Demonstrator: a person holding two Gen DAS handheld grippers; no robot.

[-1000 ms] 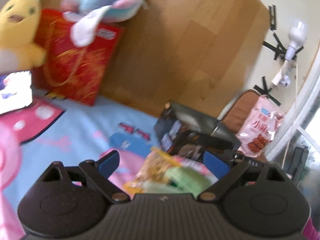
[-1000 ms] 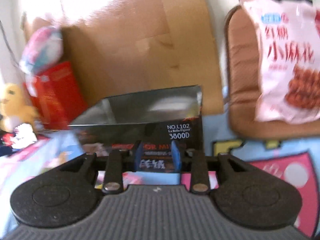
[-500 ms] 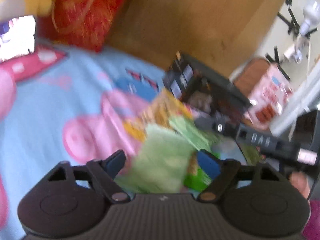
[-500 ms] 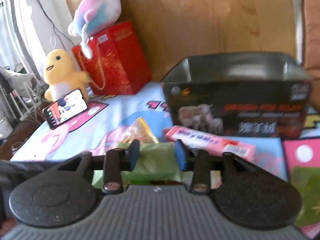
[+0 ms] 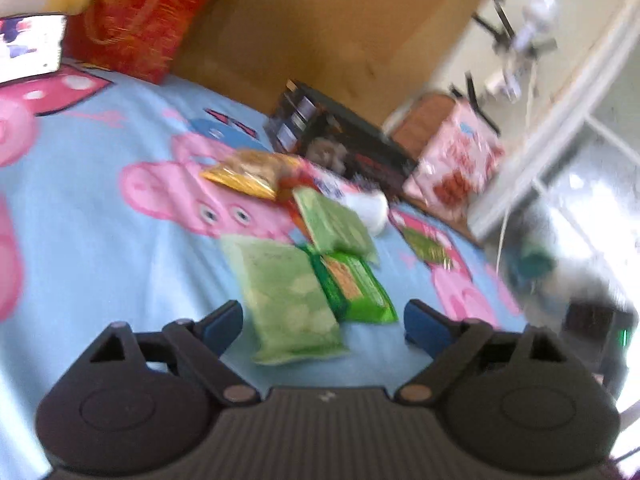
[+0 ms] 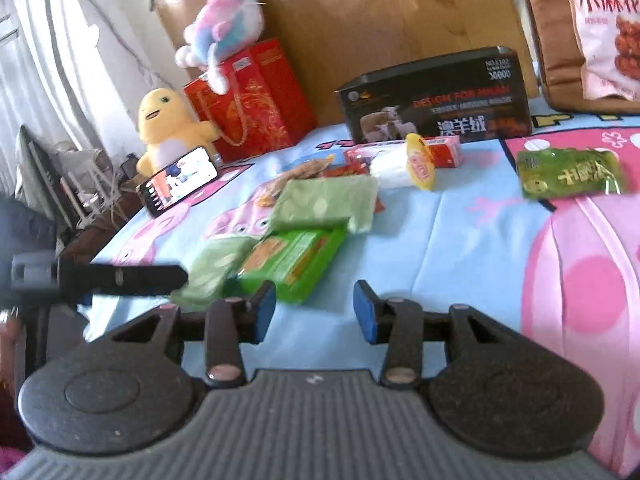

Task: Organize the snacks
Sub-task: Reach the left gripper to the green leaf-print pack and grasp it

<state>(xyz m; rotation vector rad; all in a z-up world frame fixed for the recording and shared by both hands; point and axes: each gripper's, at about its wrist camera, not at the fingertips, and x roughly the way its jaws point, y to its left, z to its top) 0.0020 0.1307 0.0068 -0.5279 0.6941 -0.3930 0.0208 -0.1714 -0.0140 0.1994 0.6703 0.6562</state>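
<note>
Several snack packets lie on a blue cartoon sheet. A pale green packet lies just ahead of my open, empty left gripper. Beside it are a bright green biscuit pack, another green packet and a yellow bag. An open black box stands behind them. In the right wrist view my right gripper is open and empty, just short of the biscuit pack. A green pouch lies apart at the right, and the black box stands at the back.
A red gift bag, a yellow plush, a pastel plush and a phone stand at the left. A large pink snack bag leans on a brown cushion. A wooden headboard closes the back.
Both grippers have pulled back and tilted down, away from the black box, so the packets now lie in front of them. The right gripper's jaws have opened wider.
</note>
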